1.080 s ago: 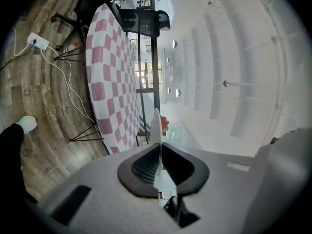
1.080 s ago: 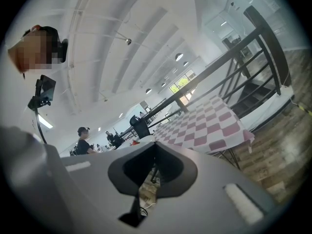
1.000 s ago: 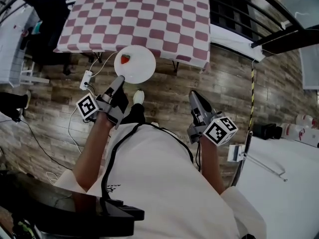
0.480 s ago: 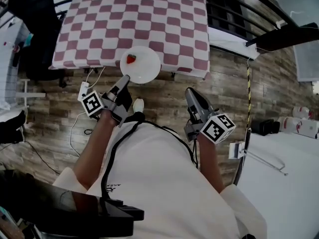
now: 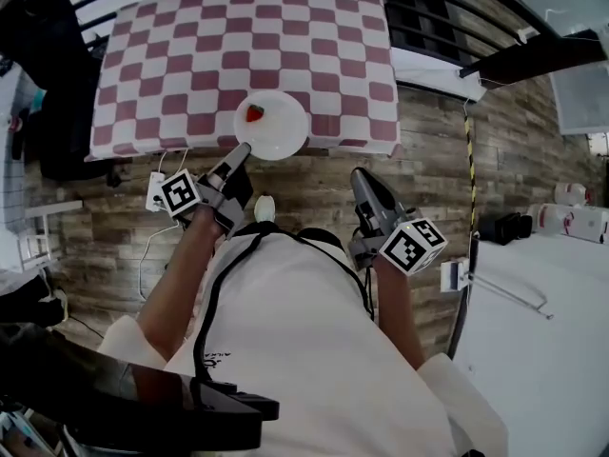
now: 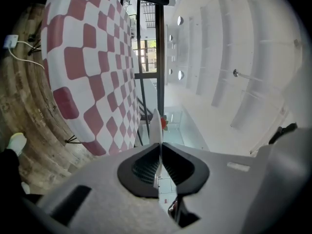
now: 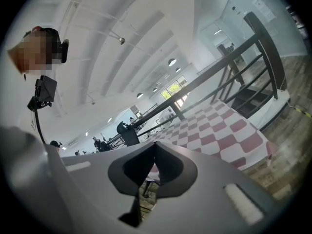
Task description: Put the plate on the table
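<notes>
Left gripper [image 5: 240, 150] pinching plate [image 5: 276, 127] by near rim, plate extending far over near edge of bench [image 5: 190, 46]; right gripper [image 5: 362, 181] closed, empty.

strawberry [image 5: 254, 113] on plate [image 5: 283, 137]; plate at table [image 5: 190, 55] near edge.

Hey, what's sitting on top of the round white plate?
One small red strawberry lies on the round white plate. Anything beneath the plate is hidden.

The left tool [image 5: 243, 149] covers part of the plate [image 5: 282, 131], seen only edge-on in the left gripper view.
</notes>
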Action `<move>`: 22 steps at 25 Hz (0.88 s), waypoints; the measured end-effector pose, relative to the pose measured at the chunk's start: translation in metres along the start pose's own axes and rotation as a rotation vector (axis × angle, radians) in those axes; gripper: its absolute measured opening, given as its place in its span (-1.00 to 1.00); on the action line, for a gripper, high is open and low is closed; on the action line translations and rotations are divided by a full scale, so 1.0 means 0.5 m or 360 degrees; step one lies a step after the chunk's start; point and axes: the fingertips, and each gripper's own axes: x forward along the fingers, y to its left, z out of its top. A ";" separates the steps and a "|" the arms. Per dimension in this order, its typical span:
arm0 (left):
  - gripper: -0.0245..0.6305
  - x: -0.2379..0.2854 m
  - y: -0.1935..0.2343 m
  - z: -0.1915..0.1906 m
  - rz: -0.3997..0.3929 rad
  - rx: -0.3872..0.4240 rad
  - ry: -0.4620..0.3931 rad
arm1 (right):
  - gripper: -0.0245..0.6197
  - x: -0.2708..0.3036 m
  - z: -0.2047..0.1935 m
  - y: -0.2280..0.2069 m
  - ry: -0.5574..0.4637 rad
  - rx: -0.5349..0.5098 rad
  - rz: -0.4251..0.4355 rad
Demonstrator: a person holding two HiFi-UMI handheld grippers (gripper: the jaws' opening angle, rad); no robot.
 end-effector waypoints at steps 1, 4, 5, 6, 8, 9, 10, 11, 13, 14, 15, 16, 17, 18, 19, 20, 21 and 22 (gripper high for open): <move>-0.85 0.005 0.002 0.009 -0.0004 -0.0003 0.0011 | -0.90 0.009 0.003 0.000 -0.0005 0.0002 -0.0007; -0.85 0.022 0.003 0.030 -0.0016 -0.0004 0.0033 | -0.90 0.030 0.014 0.001 -0.0017 0.0009 -0.0023; -0.85 0.028 0.002 0.035 -0.0020 -0.0003 0.0040 | -0.90 0.036 0.017 0.001 -0.0017 0.0012 -0.0027; -0.85 0.032 0.001 0.037 -0.0025 -0.0005 0.0047 | -0.90 0.040 0.017 0.000 -0.0013 0.0015 -0.0030; -0.85 0.039 0.001 0.041 -0.0031 -0.0009 0.0055 | -0.90 0.049 0.014 0.000 0.0000 0.0019 -0.0029; -0.85 0.042 0.001 0.044 -0.0032 -0.0011 0.0054 | -0.90 0.054 0.014 0.000 0.0007 0.0017 -0.0025; -0.85 0.045 0.002 0.047 -0.0032 -0.0013 0.0050 | -0.90 0.059 0.015 -0.001 0.0013 0.0015 -0.0020; -0.85 0.047 0.003 0.050 -0.0032 -0.0015 0.0045 | -0.90 0.064 0.018 -0.002 0.0016 0.0014 -0.0014; -0.85 0.053 0.007 0.053 -0.0029 -0.0016 0.0034 | -0.90 0.072 0.025 -0.007 0.0018 0.0014 -0.0003; -0.85 0.056 0.009 0.055 -0.0027 -0.0015 0.0028 | -0.90 0.076 0.029 -0.011 0.0019 0.0015 0.0003; -0.85 0.061 0.012 0.056 -0.0025 -0.0011 0.0023 | -0.90 0.080 0.033 -0.016 0.0023 0.0016 0.0009; -0.85 0.067 0.013 0.057 -0.0025 -0.0008 0.0018 | -0.90 0.083 0.037 -0.021 0.0030 0.0014 0.0015; -0.85 0.072 0.014 0.058 -0.0026 -0.0007 0.0009 | -0.90 0.087 0.042 -0.025 0.0042 0.0012 0.0022; -0.85 0.078 0.015 0.058 -0.0027 -0.0009 -0.0003 | -0.90 0.089 0.046 -0.030 0.0057 0.0007 0.0030; -0.85 0.081 0.015 0.056 -0.0028 -0.0014 -0.0016 | -0.90 0.091 0.050 -0.034 0.0073 0.0002 0.0039; -0.85 0.084 0.016 0.053 -0.0028 -0.0019 -0.0030 | -0.90 0.092 0.055 -0.038 0.0088 -0.0005 0.0048; -0.85 0.086 0.019 0.050 -0.0026 -0.0023 -0.0043 | -0.90 0.093 0.061 -0.042 0.0101 -0.0011 0.0057; -0.86 0.087 0.023 0.049 -0.0022 -0.0024 -0.0055 | -0.90 0.094 0.067 -0.047 0.0112 -0.0017 0.0065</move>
